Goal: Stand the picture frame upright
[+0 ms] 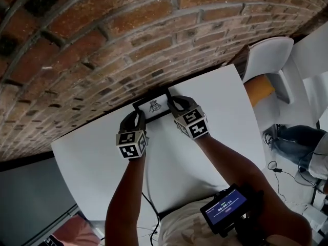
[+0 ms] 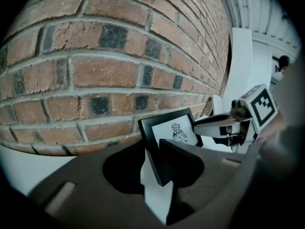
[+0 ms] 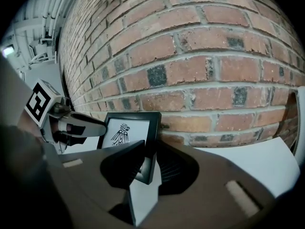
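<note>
Picture frame (image 1: 153,105) is held upright just before the brick wall (image 1: 102,45), at the white table's (image 1: 220,101) far edge. Left gripper (image 1: 138,117) pinches its left side and right gripper (image 1: 173,105) pinches its right side.

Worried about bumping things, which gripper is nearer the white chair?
Right. The right gripper clamps the picture frame by the edge toward the white chair; the left gripper holds the opposite edge, farther away.
</note>
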Demonstrator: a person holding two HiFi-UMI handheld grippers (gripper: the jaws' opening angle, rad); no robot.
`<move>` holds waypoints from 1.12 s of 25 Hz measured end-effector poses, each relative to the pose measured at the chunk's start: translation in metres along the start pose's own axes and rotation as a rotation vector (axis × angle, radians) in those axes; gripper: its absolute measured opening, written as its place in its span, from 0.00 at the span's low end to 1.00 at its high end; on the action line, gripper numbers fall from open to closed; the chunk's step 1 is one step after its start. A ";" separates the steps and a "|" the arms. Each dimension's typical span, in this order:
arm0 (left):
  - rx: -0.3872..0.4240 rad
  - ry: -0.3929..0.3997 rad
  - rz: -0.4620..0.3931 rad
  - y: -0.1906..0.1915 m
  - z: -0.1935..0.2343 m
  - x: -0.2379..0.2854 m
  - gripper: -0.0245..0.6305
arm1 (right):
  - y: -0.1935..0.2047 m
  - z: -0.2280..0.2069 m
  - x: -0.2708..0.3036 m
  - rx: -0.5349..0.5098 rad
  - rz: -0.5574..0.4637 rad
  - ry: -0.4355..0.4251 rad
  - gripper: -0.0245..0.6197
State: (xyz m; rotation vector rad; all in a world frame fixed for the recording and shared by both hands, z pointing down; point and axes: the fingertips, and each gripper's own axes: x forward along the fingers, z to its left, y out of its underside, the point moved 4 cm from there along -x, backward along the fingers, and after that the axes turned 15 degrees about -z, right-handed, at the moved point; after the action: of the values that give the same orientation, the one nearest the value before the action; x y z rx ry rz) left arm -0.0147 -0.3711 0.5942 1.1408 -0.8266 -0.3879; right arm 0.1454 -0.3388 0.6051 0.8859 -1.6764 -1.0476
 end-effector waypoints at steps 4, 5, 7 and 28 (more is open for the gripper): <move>0.026 -0.006 -0.012 -0.004 0.017 0.012 0.19 | -0.004 -0.001 0.019 -0.016 -0.016 -0.001 0.17; 0.033 -0.007 -0.015 -0.004 0.020 0.015 0.19 | -0.005 -0.001 0.023 -0.021 -0.018 -0.001 0.17; 0.046 -0.007 -0.020 -0.004 0.027 0.021 0.19 | -0.007 -0.002 0.031 -0.029 -0.023 0.002 0.17; 0.262 -0.041 -0.072 -0.007 0.038 0.039 0.20 | -0.004 -0.011 0.057 -0.072 -0.071 0.032 0.17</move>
State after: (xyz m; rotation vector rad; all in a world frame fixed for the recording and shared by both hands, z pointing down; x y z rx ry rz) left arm -0.0162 -0.4238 0.6097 1.4127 -0.8917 -0.3708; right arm 0.1396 -0.3939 0.6223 0.9167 -1.5807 -1.1286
